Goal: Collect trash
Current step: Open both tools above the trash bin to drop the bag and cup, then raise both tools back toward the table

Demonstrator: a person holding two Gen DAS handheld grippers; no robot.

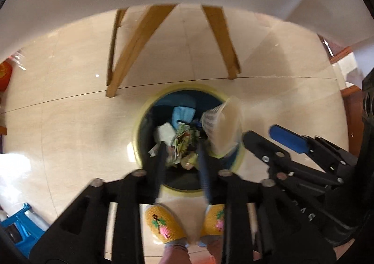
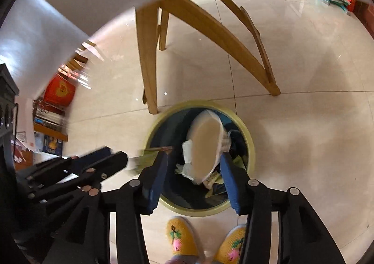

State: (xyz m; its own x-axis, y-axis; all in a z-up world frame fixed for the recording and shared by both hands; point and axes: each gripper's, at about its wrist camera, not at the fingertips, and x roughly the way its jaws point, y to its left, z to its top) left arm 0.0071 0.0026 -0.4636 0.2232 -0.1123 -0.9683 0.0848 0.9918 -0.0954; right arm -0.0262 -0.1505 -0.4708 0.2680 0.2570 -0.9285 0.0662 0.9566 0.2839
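Nearest the cameras, two yellow knitted slippers [image 2: 181, 236] with pink flowers are seen on a pale tiled floor [image 1: 70, 123], worn by a person standing at a round bin [image 2: 249, 140] with a yellow rim and dark lining.

Above the bin, the left gripper [image 1: 181, 147] is pointed downward with its two fingers set apart and nothing between them. Crumpled paper and wrappers [image 1: 181, 140] are seen inside the bin below it, along with a light blue piece.

The right gripper [image 2: 194, 163] is also held over the bin, its blue-padded fingers [image 2: 230, 177] spread wide. A clear plastic cup [image 2: 205, 147] is seen in the gap between them, tilted over the bin's opening. It is blurred, and whether it touches the right pad cannot be told; the left pad is clearly apart from it.

Just beyond the bin, the slanted wooden legs [image 2: 147, 58] of a table are planted on the tiles. Farther left, a red box [image 2: 62, 90] is set against the wall.
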